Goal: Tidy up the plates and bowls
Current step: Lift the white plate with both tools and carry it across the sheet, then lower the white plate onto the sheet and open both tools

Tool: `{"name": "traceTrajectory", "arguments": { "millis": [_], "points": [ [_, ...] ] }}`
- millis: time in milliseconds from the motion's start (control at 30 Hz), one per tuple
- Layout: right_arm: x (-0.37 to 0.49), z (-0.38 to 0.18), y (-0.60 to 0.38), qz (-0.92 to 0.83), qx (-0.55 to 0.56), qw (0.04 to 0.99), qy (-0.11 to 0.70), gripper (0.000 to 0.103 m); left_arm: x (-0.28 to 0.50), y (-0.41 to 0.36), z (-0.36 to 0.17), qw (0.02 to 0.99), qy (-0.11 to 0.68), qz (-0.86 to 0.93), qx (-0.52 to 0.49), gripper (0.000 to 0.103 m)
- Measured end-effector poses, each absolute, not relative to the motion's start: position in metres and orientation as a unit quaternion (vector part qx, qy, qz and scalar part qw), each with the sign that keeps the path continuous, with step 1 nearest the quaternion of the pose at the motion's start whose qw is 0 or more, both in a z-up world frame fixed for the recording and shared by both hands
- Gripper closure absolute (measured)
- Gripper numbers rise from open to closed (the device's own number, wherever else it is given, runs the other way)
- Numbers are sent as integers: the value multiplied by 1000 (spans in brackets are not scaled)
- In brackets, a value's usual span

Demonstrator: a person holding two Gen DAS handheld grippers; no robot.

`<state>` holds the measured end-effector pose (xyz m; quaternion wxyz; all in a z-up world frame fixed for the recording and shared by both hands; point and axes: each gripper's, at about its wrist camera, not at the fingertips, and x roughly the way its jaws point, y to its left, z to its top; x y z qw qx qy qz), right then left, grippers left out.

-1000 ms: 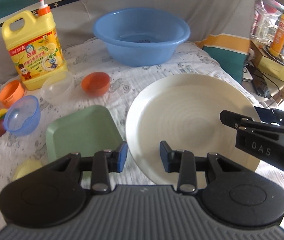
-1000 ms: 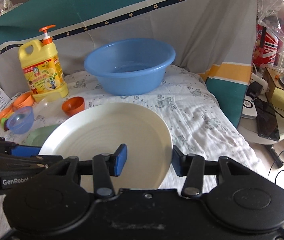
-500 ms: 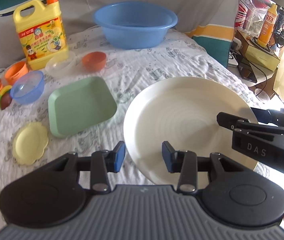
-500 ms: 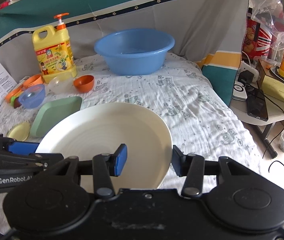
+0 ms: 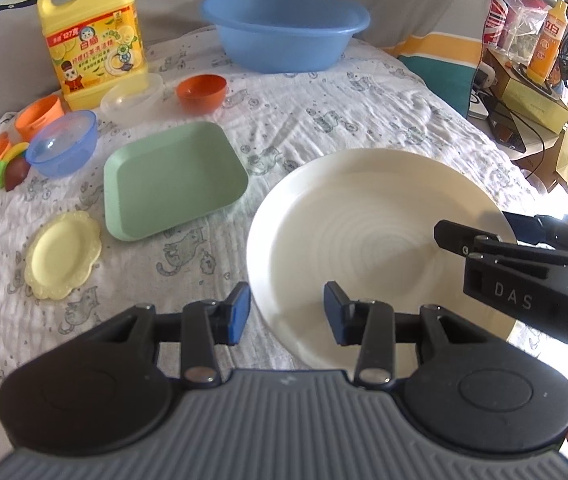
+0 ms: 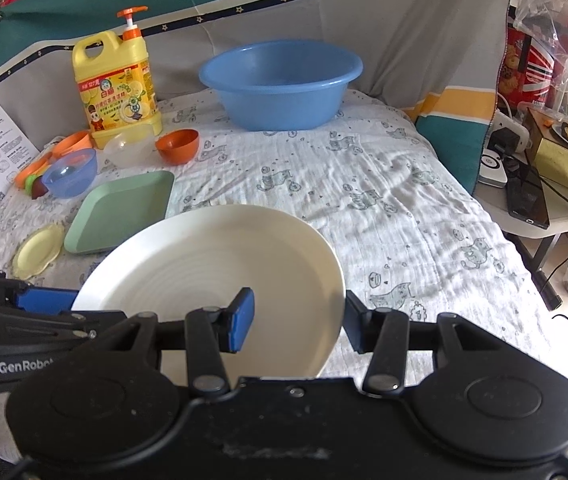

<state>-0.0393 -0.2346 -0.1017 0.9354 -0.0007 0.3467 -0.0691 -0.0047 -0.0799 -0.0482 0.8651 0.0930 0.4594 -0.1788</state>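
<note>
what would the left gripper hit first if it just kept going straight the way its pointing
Most likely the white plate. Its near rim sits between the open left gripper fingers, so going straight would slide them along it. Depth is hard to judge, though.

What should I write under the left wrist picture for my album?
Two grippers straddle the rim of a white plate beside a green tray.

Glossy smooth white plate (image 5: 363,216) between both tongs. Ahead: crinkled printed cloth (image 5: 343,120), shiny blue plastic basin (image 5: 284,28). Ahead-left: matt green plastic tray (image 5: 172,178), clear plastic bowl (image 5: 132,94).
</note>
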Motion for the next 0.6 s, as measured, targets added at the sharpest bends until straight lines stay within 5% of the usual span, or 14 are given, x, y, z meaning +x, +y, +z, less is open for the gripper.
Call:
{"name": "traceTrajectory", "arguments": {
  "millis": [433, 467, 567, 600],
  "points": [
    [-18, -125, -243, -72, 11, 927, 368, 54, 10, -83, -75, 849, 489, -178, 92, 62],
    [-17, -127, -243, -72, 11, 926, 371, 48, 10, -83, -76, 848, 490, -179, 93, 60],
    [-17, -128, -244, -72, 12, 927, 368, 3, 11, -83, -76, 853, 483, -174, 95, 22],
    [-18, -126, -244, -74, 13, 930, 359, 0, 11, -82, -74, 855, 479, -171, 97, 9]
  ]
}}
